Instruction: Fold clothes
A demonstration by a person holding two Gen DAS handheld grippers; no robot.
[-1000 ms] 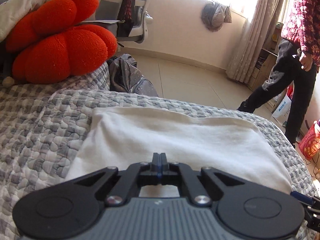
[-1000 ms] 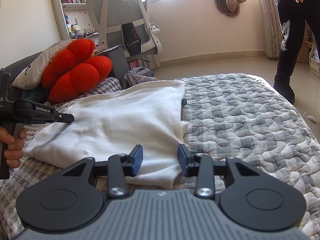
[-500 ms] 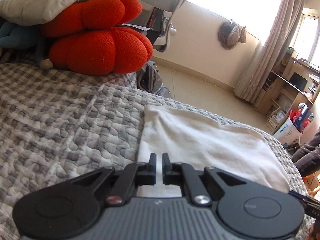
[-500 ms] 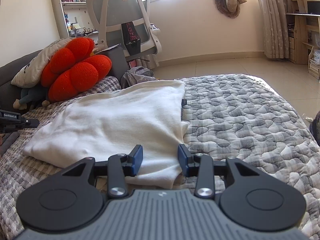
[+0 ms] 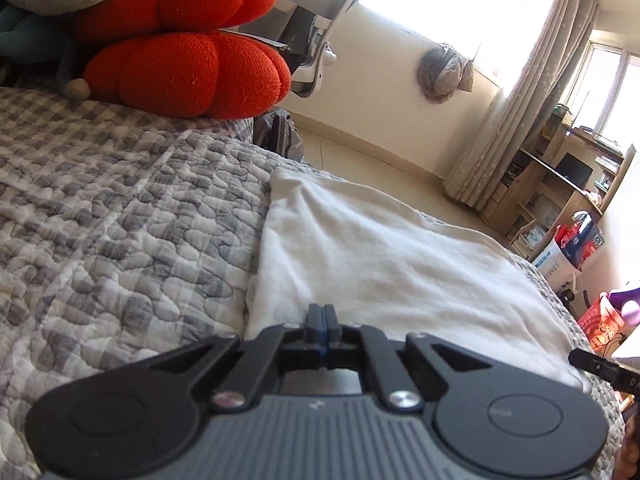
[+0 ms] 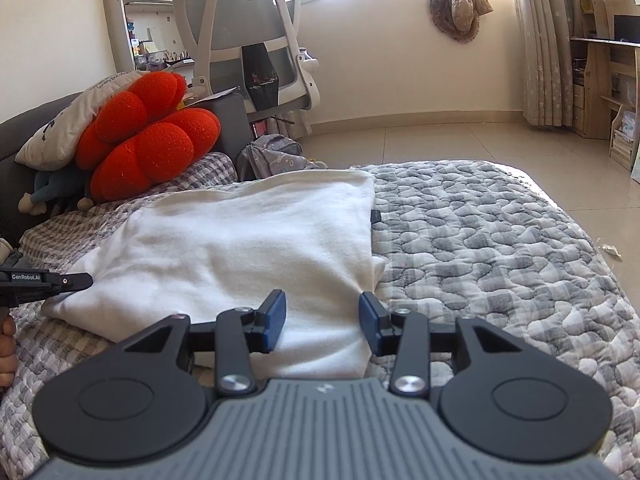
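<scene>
The bed (image 6: pixel 500 240) fills most of the room in front of me, covered with a grey quilted blanket. On it lies the white garment (image 6: pixel 240 252), flat and in a roughly rectangular shape, its far edge near the side of the bed where the floor begins. It looks folded at least once, but I cannot say if more folds are wanted or if it is finished.

The right hand-held gripper (image 6: pixel 322 316) hovers over the near corner of the garment with its blue pads well apart, holding nothing. The left hand-held gripper (image 5: pixel 322 320) is at the other near edge; its fingers are pressed together, and I cannot tell if a bit of cloth is caught between them or if they only rest on it.

What could go wrong: if one side lifts and the other has no grip, the soft cloth would sag and the neat layers would slide open. A pull toward the far edge could also drag the garment off the bed.

Around them, a red flower cushion (image 6: pixel 148 140) and a pale pillow (image 6: pixel 68 128) sit at the head of the bed, well apart from the garment. An office chair (image 6: pixel 248 36) and a grey backpack (image 6: pixel 276 158) stand on the floor behind. Nothing lies in the way of the grippers.
</scene>
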